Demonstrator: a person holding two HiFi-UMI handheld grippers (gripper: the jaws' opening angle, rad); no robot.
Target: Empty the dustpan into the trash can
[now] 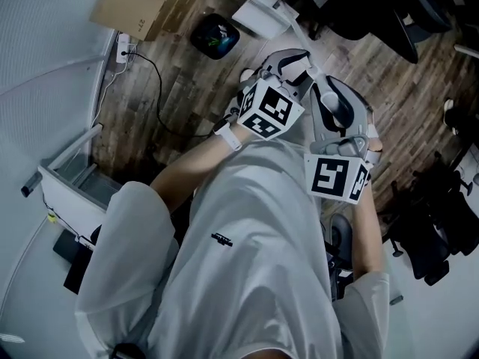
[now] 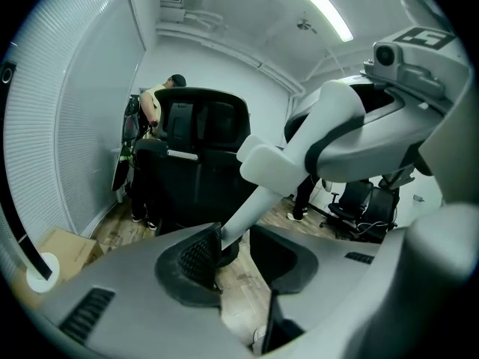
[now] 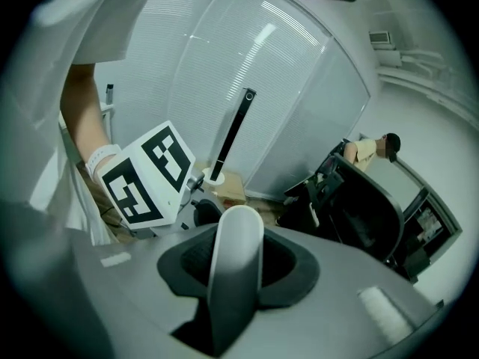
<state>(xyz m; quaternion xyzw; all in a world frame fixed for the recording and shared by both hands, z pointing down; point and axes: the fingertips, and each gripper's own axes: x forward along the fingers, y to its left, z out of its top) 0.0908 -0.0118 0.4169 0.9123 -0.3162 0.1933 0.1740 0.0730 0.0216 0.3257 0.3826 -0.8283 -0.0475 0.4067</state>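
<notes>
Right gripper grips a white handle, left gripper jaws apart

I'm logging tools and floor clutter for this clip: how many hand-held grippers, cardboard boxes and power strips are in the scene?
Hand-held grippers: 2, the left hand-held gripper and the right hand-held gripper
Cardboard box: 1
Power strip: 1
Total: 4
</notes>
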